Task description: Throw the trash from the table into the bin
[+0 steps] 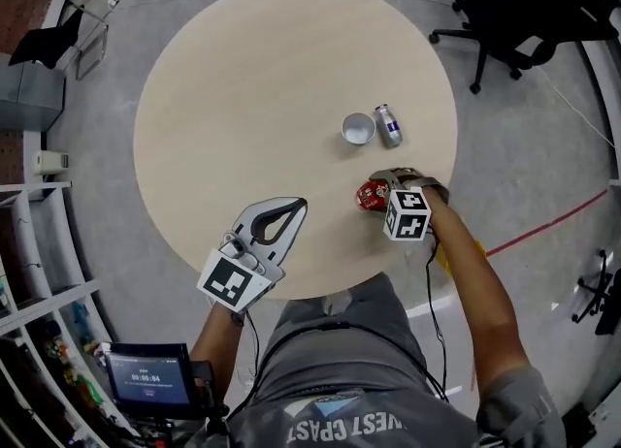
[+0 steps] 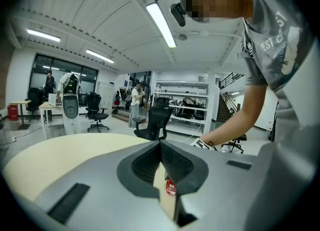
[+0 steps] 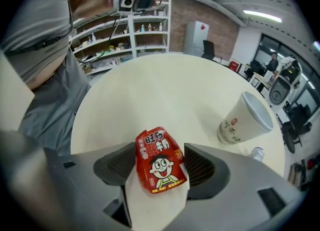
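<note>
A red milk carton (image 1: pixel 369 195) with a cartoon face lies near the round table's (image 1: pixel 243 97) right front edge. My right gripper (image 1: pixel 380 189) points down over it. In the right gripper view the carton (image 3: pixel 159 162) sits between the wide-open jaws of the right gripper (image 3: pixel 160 147), and the pads do not press on it. A white paper cup (image 1: pixel 358 128) and a small bottle (image 1: pixel 388 124) lie further in. The same cup (image 3: pixel 245 120) and bottle (image 3: pixel 256 153) show beyond the jaws. My left gripper (image 1: pixel 299 206) hovers at the front edge, tips together and empty. Through the thin gap in the left gripper (image 2: pixel 161 147) the carton (image 2: pixel 170 186) shows far off.
A black office chair (image 1: pixel 505 10) stands on the grey floor at the back right. White shelving (image 1: pixel 39 272) runs along the left. A small screen (image 1: pixel 147 376) sits by the person's left hip. A red line (image 1: pixel 543 228) crosses the floor at right. No bin shows in any view.
</note>
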The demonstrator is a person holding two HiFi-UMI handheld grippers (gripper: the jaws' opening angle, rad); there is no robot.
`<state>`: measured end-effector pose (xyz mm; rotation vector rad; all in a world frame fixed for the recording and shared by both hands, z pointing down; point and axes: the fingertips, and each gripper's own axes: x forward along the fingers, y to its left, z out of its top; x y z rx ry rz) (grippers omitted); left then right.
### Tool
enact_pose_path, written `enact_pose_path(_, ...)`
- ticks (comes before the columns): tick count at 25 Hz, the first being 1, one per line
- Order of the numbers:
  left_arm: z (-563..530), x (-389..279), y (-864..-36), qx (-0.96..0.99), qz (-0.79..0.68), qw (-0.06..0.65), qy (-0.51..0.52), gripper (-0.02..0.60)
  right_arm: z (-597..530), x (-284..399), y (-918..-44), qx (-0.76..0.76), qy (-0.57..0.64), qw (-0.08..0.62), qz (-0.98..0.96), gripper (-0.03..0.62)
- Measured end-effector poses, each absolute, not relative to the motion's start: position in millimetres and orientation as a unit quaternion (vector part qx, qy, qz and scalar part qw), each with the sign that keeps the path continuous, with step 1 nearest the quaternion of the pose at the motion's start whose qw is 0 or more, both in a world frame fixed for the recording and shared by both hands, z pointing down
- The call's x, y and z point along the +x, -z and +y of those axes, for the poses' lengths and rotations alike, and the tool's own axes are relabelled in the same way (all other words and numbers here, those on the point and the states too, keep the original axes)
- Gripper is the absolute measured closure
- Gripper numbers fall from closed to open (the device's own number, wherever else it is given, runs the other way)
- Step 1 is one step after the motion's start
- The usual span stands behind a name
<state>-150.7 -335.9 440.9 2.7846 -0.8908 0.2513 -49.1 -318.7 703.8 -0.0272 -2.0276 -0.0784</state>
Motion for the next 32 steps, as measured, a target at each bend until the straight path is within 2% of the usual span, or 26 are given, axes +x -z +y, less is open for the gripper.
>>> enact_pose_path(2, -335, -152, -442, 0.942, -0.306, 0.110, -0.084, 0.541, -317, -53, -706, -0.029, 0.033, 0.530, -0.847, 0.304)
enact_pose_path(12, -326, -153, -448, 0.942, -0.304, 0.118, -0.083, 0.541, -319, -54, -712, -0.021, -0.056, 0.531, -0.845, 0.311)
enact_pose_path(13, -325, -154, -449, 0.942, -0.303, 0.116, -0.083, 0.541, -320, -53, -713, -0.012, -0.059, 0.535, -0.843, 0.365)
enact_pose_path(22, -326, -153, -441, 0.946, -0.299, 0.099, -0.078, 0.541, -333, -39, -700, 0.085, -0.061, 0.514, -0.852, 0.525)
enact_pose_path(27, -274, -183, -409, 0.952, -0.289, 0.077, -0.068, 0.541, -290, -70, -646, 0.135, -0.039, 0.493, -0.859, 0.537)
enact_pose_path(32, -247, -165, -390, 0.956, -0.280, 0.061, -0.059, 0.541, -273, -56, -594, 0.181, -0.011, 0.469, -0.864, 0.539)
